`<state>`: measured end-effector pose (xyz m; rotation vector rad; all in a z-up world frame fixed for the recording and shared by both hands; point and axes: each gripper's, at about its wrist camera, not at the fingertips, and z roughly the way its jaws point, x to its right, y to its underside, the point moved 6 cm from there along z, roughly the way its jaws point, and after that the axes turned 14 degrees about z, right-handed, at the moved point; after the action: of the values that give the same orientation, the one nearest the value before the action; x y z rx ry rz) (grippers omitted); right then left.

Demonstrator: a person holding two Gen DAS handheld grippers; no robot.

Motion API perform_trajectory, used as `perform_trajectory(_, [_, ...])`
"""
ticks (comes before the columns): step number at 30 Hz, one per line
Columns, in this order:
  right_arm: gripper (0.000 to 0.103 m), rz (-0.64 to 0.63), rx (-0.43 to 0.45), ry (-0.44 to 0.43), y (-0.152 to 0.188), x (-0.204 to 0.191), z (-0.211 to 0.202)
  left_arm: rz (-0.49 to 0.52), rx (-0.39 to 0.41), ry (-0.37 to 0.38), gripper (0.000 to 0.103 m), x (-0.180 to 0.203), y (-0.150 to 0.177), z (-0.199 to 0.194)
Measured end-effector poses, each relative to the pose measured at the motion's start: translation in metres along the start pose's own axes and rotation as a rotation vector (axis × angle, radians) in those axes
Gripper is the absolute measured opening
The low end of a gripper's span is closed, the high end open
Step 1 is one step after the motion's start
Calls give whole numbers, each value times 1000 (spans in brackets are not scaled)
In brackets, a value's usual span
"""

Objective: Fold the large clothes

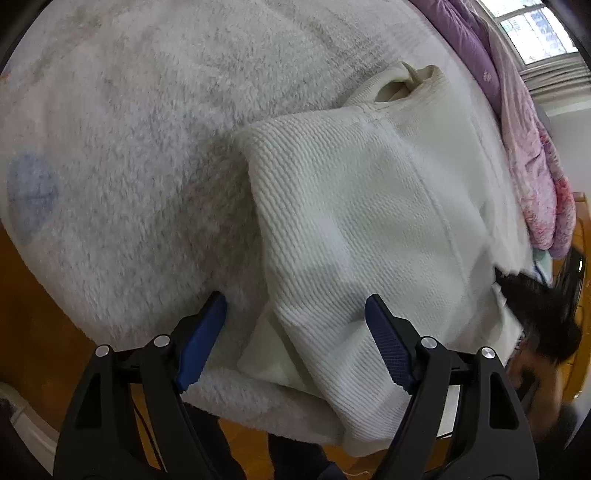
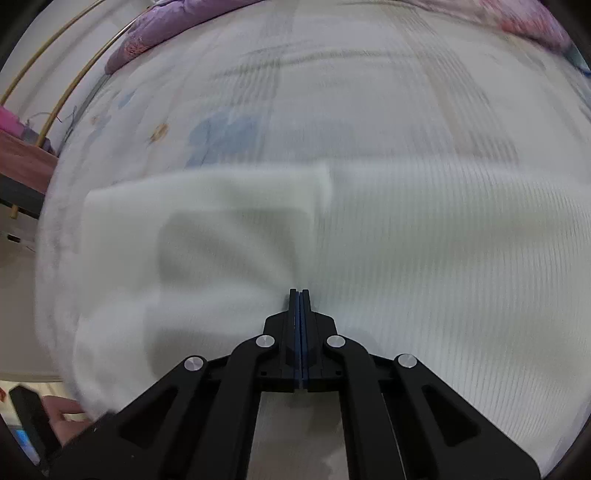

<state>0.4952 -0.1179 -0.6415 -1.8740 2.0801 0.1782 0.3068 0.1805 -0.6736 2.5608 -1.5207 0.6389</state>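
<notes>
A white ribbed knit garment (image 1: 354,206) lies folded on a fluffy white blanket (image 1: 122,155) on a bed, its collar at the far end. My left gripper (image 1: 295,306) is open, its blue pads astride the garment's near left edge without holding it. In the right wrist view, which is blurred by motion, the same garment (image 2: 424,240) spreads across the bed with a folded flap (image 2: 207,206) at the left. My right gripper (image 2: 300,293) is shut just above the fabric; whether it pinches any cloth is not visible.
A purple and pink quilt (image 1: 517,122) is heaped along the far side of the bed, under a window (image 1: 535,29). The person's dark hair (image 1: 543,317) shows at the right. Wooden floor (image 1: 33,332) lies beyond the bed's near edge. A pink-topped bedside unit (image 2: 22,155) stands at the left.
</notes>
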Motion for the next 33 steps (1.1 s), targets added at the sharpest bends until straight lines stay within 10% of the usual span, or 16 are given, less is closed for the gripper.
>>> perform_trajectory(12, [1, 69, -59, -54, 78, 12, -21, -108, -19, 113, 65, -15, 18, -1])
perform_trajectory(19, [5, 0, -52, -45, 77, -3, -24, -146, -84, 185, 7, -27, 23, -3])
perform_trajectory(25, [20, -208, -72, -189, 108, -51, -48, -44, -66, 242, 6, 6, 3, -41])
perform_trajectory(29, [50, -297, -60, -280, 128, -76, -70, 35, -36, 270, 6, 49, -14, -64])
perform_trajectory(33, [52, -324, -64, -344, 140, -86, -83, 95, -25, 273, 6, 85, -23, -74])
